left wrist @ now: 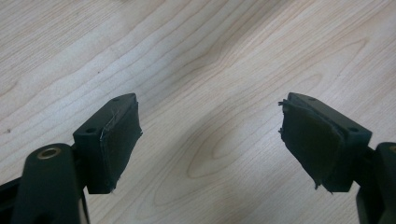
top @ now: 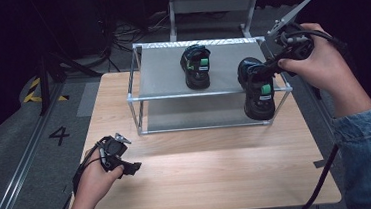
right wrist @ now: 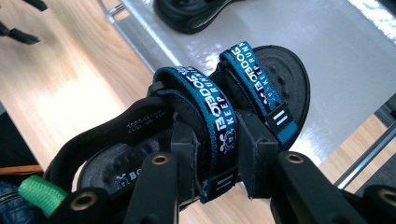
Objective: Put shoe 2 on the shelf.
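Note:
A black sandal (top: pixel 257 90) with blue straps and a green heel loop hangs over the front right corner of the metal rack (top: pixel 161 76); my right gripper (top: pixel 271 67) is shut on it. In the right gripper view the pads clamp one blue strap (right wrist: pixel 217 123) of the sandal (right wrist: pixel 280 74), above the rack's top shelf (right wrist: pixel 336 42). A second matching sandal (top: pixel 196 66) stands on the top shelf, also seen as a dark sole (right wrist: pixel 191 14). My left gripper (top: pixel 128 165) rests low over the wooden table (top: pixel 203 168), open with nothing between its pads (left wrist: pixel 119 140).
The rack has a lower shelf (top: pixel 194 116) and thin metal posts at its corners. Dark floor, cables and a grey frame (top: pixel 211 4) lie beyond the table. A cable (top: pixel 325 179) trails off the table's right edge.

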